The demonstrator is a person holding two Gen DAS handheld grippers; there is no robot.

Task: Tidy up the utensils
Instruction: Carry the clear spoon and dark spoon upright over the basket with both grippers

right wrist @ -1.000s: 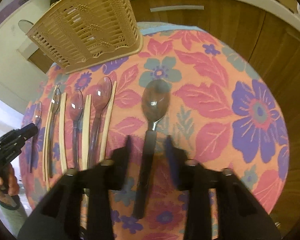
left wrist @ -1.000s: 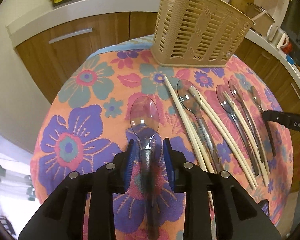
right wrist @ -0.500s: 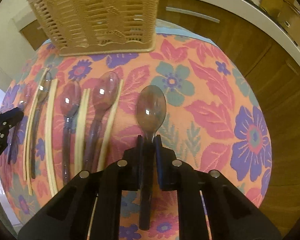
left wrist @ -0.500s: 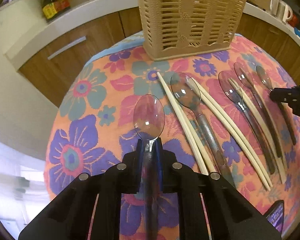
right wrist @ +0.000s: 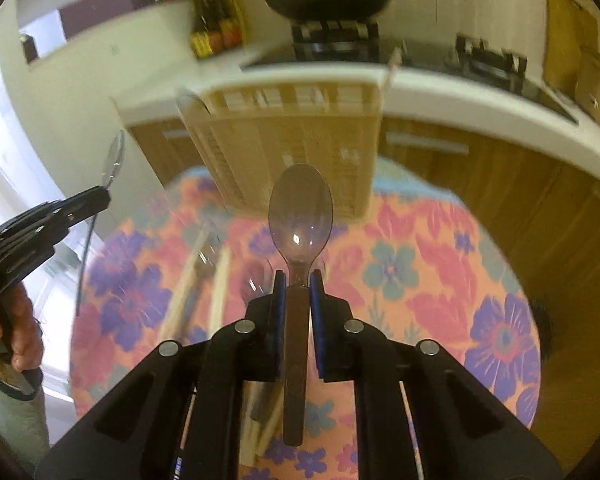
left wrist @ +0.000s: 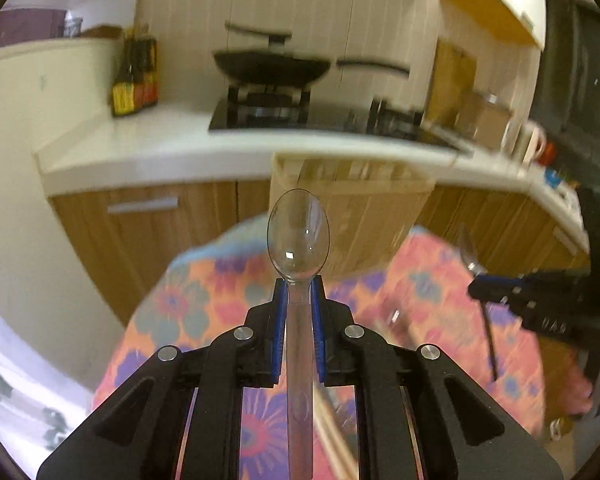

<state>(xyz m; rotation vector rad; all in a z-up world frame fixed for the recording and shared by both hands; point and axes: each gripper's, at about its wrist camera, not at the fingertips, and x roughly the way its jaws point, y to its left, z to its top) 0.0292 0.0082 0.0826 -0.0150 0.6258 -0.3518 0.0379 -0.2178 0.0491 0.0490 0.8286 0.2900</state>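
the left hand-held gripper (left wrist: pixel 299 294) is clamped on the handle of a clear plastic spoon (left wrist: pixel 299 236), its blue pads (left wrist: pixel 279 320) pressing the handle from both sides, bowl sticking out past the fingertips and held up off the bench (left wrist: pixel 204 292). the right hand-held gripper (right wrist: pixel 298 292) is closed the same way on a smoky grey spoon (right wrist: pixel 300 208), also in the air above the flowered cloth that covers the bench. in the left view the right hand-held gripper shows at the right edge with its spoon poking up from the tips, the handle hanging below; in the right view the left hand-held gripper shows at the left edge, a person's hand (right wrist: pixel 18 332) wrapped round its grip.

the beige slatted utensil basket (right wrist: pixel 284 148) stands at the far side of the bench, straight ahead of both spoons. down on the cloth lie pale chopsticks (right wrist: pixel 220 280), with at least one more clear spoon beside them; blur makes it hard to count them. behind the bench runs a white counter with wooden cabinet fronts, a black wok (left wrist: pixel 270 68) on the hob and dark sauce bottles (left wrist: pixel 134 80) to its left.
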